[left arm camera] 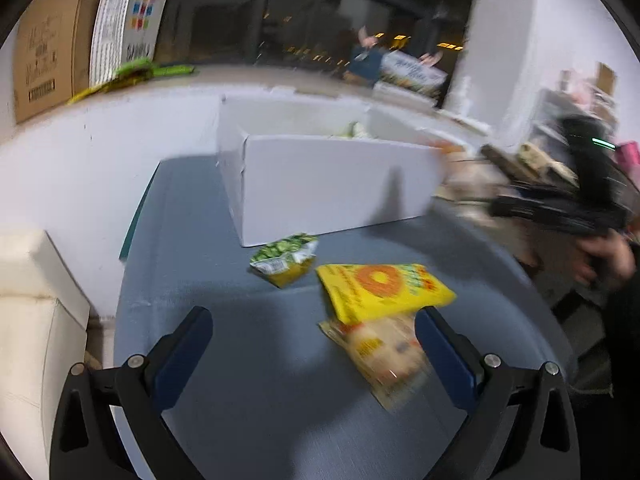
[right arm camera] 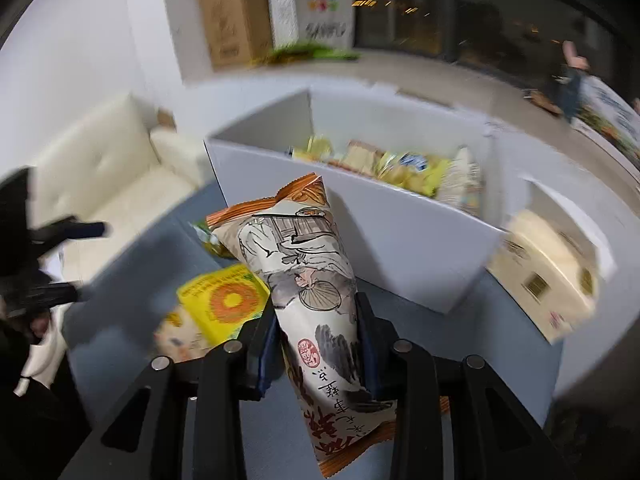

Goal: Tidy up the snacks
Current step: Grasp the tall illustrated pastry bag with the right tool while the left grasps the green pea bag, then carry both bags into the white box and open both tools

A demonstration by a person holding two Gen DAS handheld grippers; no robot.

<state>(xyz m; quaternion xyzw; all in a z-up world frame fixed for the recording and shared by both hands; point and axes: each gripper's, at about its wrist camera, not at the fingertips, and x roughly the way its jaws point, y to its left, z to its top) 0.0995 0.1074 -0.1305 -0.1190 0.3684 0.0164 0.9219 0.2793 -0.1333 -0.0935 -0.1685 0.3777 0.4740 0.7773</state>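
orange-trimmed snack packet (right arm camera: 308,280) sits pinched in the right claw (right arm camera: 318,344), lifted toward the white box (right arm camera: 400,232) for sorting; left claw (left arm camera: 314,356) gapes over the yellow packet (left arm camera: 384,288) on the worktop (left arm camera: 240,360).

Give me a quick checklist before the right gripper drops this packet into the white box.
1. Right gripper shut on the illustrated snack packet: ok.
2. Packet clear of the table: ok.
3. White box open with room at the near side: ok.
4. Packet already over the box: not ok, short of the near wall.
5. Left gripper open, clear of the box: ok.
6. Firmness of grip: cannot tell.
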